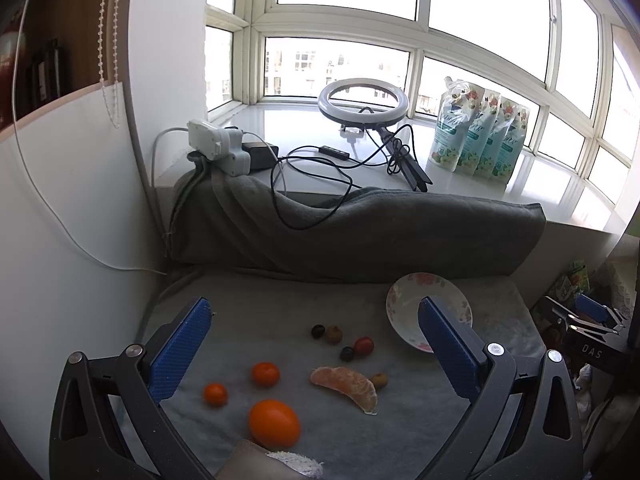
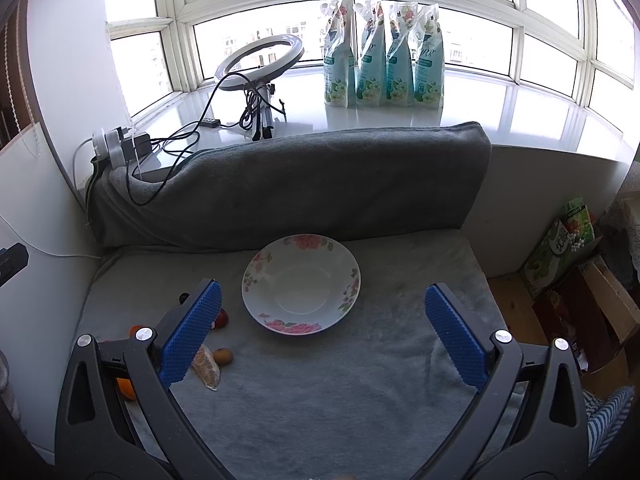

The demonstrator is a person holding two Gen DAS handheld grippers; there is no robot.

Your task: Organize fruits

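My left gripper [image 1: 316, 354] hangs with its blue fingers [image 1: 180, 354] spread wide, gripping and touching nothing, above the fruit scattered low in its frame: a big orange [image 1: 274, 423], two small oranges [image 1: 265, 373], a peeled segment [image 1: 346, 387] and some dark berries [image 1: 318, 331] on the grey blanket [image 1: 280, 312]. My right gripper [image 2: 323, 334] is just as wide open and empty, with the flowered plate [image 2: 301, 283] lying bare at the centre of its frame. The fruit sits at its lower left, partly hidden behind the left finger.
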